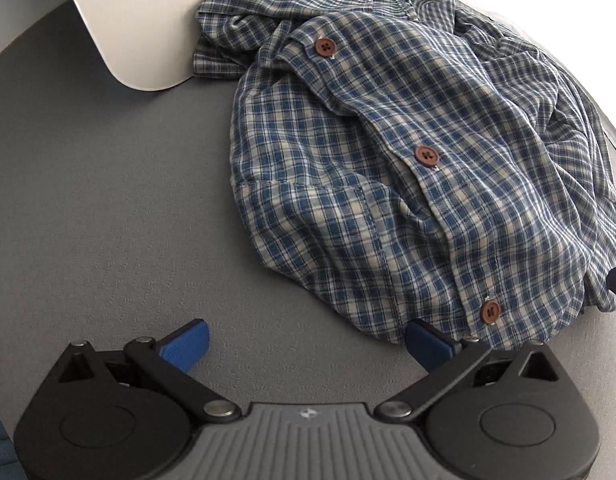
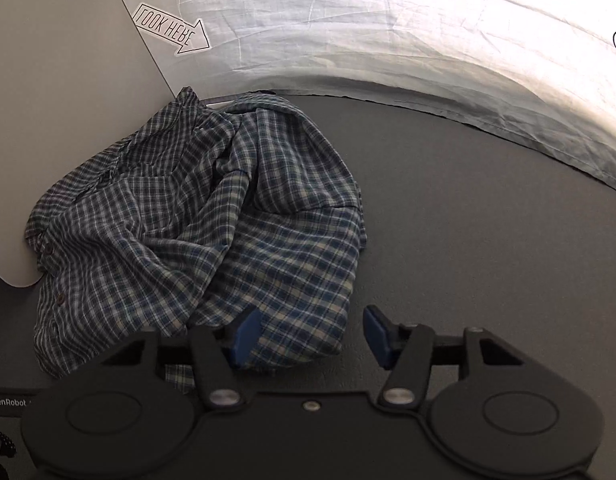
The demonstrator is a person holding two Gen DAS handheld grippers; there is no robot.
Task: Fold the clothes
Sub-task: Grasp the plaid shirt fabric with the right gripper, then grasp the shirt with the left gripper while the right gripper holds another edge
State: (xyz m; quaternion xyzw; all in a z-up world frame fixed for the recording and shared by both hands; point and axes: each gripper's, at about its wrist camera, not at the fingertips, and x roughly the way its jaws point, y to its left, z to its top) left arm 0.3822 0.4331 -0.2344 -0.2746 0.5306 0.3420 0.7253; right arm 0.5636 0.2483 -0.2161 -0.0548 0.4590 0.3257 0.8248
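Blue pads on the left gripper (image 1: 305, 346) stand wide apart, nothing between them; its right pad just touches or sits beside the hem of the plaid button shirt (image 1: 420, 184) at lower right of the left wrist view. Right gripper (image 2: 312, 336) is released too, jaws partway apart, left pad over the shirt's near edge and right pad over bare grey tabletop (image 2: 488, 208), cloth between but not pinched.

Shirt lies crumpled in a heap, brown buttons (image 1: 426, 155) facing up along the placket, top end pushed against a white board (image 1: 119, 20). White sheet backdrop (image 2: 388, 24) with a "LOOK HERE" arrow sticker (image 2: 171, 30) sits at upper frame.

Risk, as I judge it: closing here could catch several bunched layers instead of one edge, so lifting drags the whole lump rather than spreading it. The left could also close on nothing.
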